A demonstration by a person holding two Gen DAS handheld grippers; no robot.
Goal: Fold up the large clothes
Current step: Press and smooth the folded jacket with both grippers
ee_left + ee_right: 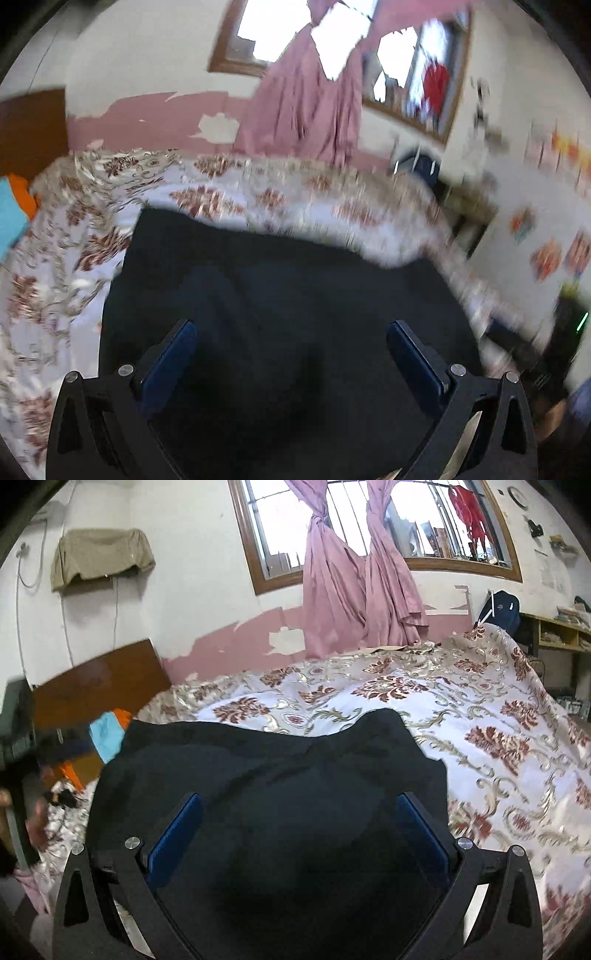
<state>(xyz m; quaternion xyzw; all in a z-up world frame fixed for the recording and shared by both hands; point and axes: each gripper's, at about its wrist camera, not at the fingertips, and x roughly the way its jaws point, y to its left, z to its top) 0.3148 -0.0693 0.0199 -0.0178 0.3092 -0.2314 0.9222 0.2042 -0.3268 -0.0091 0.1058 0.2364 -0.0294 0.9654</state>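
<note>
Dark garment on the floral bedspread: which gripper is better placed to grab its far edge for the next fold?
Right, probably. The right gripper is open over the dark garment, whose far edge is sharp and centred ahead. The left gripper is also open, but its view is motion-blurred.

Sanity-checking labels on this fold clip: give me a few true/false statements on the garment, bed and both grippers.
1. The dark garment lies on a floral bedspread. True.
2. The left gripper is clamped on the garment. False: its jaws stand wide apart, with nothing pinched.
3. The right gripper is open above the garment. True.
4. The curtains are green. False: they are pink.
5. The garment is white. False: it is black or very dark.
</note>
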